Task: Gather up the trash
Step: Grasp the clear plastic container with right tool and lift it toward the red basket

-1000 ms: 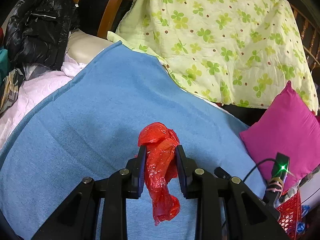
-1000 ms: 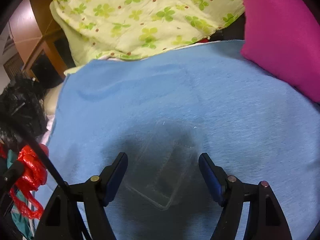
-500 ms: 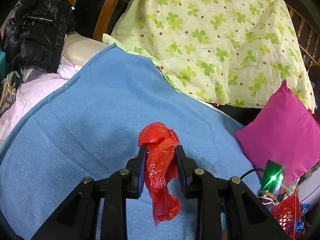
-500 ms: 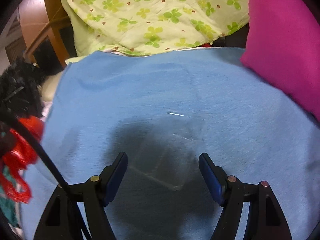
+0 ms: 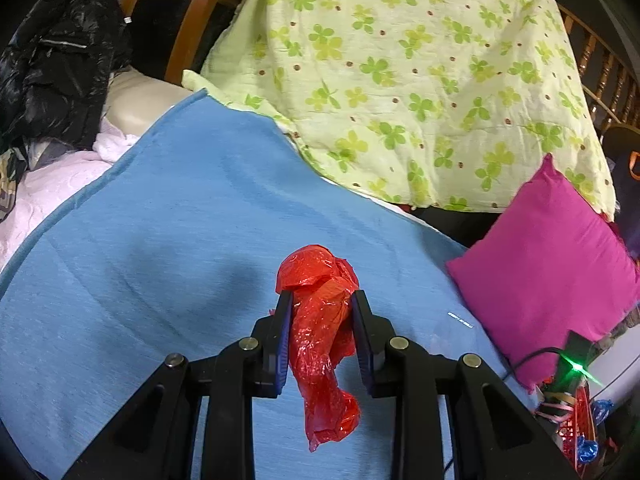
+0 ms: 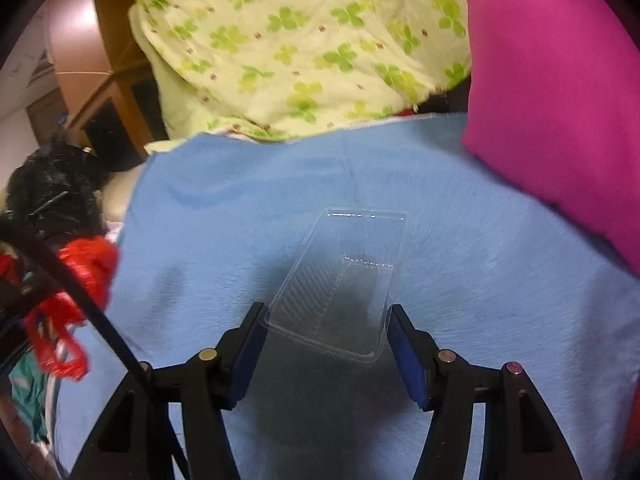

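My left gripper [image 5: 320, 300] is shut on a crumpled red plastic bag [image 5: 320, 332], which hangs between the pads above the blue blanket [image 5: 160, 220]. In the right wrist view a clear plastic tray [image 6: 348, 264] sits between the blue pads of my right gripper [image 6: 326, 312]. The jaws are closing, and both pads touch the tray's side edges. The tray sticks out forward over the blanket [image 6: 480, 260]. The red bag [image 6: 86, 264] also shows at the left edge of that view.
A pink pillow [image 5: 552, 260] lies on the right and a green clover-print quilt [image 5: 400, 80] is heaped behind the blanket. A black jacket [image 5: 60, 60] lies at far left by a wooden cabinet [image 5: 176, 12]. A red basket [image 5: 576, 432] stands at lower right.
My right gripper's jaws have narrowed from wide apart onto the clear tray's edges, and the tray now stands out more sharply from the blanket. The left gripper still grips the red bag.
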### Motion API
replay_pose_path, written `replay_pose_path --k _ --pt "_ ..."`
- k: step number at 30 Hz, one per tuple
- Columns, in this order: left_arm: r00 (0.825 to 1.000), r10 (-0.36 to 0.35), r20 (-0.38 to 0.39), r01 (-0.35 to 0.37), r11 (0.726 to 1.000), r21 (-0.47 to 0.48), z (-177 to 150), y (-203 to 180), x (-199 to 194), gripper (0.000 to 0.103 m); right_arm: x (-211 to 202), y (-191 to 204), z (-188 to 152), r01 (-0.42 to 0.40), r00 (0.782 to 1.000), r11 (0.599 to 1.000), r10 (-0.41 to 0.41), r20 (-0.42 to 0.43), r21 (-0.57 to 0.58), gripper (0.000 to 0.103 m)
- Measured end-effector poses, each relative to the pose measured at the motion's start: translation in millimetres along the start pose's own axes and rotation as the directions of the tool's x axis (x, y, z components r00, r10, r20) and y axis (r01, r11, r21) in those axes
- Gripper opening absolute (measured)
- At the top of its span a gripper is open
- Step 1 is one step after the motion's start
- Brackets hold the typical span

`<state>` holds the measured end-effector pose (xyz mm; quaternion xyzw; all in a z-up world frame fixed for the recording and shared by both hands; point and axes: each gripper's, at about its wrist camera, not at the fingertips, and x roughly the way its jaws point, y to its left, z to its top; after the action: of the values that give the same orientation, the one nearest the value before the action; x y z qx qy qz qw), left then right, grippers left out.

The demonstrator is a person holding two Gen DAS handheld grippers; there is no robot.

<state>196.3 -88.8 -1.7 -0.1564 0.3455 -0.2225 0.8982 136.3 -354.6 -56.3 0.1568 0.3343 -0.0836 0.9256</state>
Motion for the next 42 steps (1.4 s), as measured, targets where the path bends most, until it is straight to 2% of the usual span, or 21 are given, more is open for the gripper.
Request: replay_pose_path --k 6,15,22,27,32,38,42 --pt "0.999 0.003 0.039 -0.007 0.994 0.107 -11.1 -44.8 -18.2 0.03 -67.2 -18.1 -6.8 -0.044 0.996 0.999 0.046 0.081 -0.021 0.064" --pt "0.995 -0.036 0.092 0.01 0.963 0.269 -44.4 -113.1 -68.0 0.03 -172.4 -38.6 -27.7 -0.066 0.977 0.997 0.073 0.201 -0.041 0.064" --pt "0.983 -0.038 0.181 -0.045 0.9 0.434 -81.0 -174.3 -119.1 0.03 -242.3 -68.0 -55.3 -0.087 0.953 0.996 0.091 0.29 -0.029 0.064" --pt "0.98 -0.047 0.194 -0.06 0.859 0.509 -106.1 -205.0 -139.7 0.03 -283.1 -94.1 -69.0 -0.072 0.925 0.997 0.064 0.375 0.008 0.064" --pt "0.979 -0.042 0.2 -0.076 0.834 0.547 -117.8 -222.5 -150.3 0.03 -314.3 -121.6 -81.1 -0.049 0.901 0.996 0.015 0.434 0.068 0.064" --pt "0.978 -0.054 0.202 -0.072 0.82 0.567 -122.6 -231.0 -152.6 0.03 -341.2 -155.7 -93.2 -0.033 0.877 0.989 -0.038 0.478 0.141 0.064" --pt "0.981 -0.059 0.184 -0.058 0.818 0.573 -123.9 -234.9 -146.1 0.03 -351.8 -173.4 -102.6 -0.021 0.87 0.983 -0.073 0.487 0.184 0.064"
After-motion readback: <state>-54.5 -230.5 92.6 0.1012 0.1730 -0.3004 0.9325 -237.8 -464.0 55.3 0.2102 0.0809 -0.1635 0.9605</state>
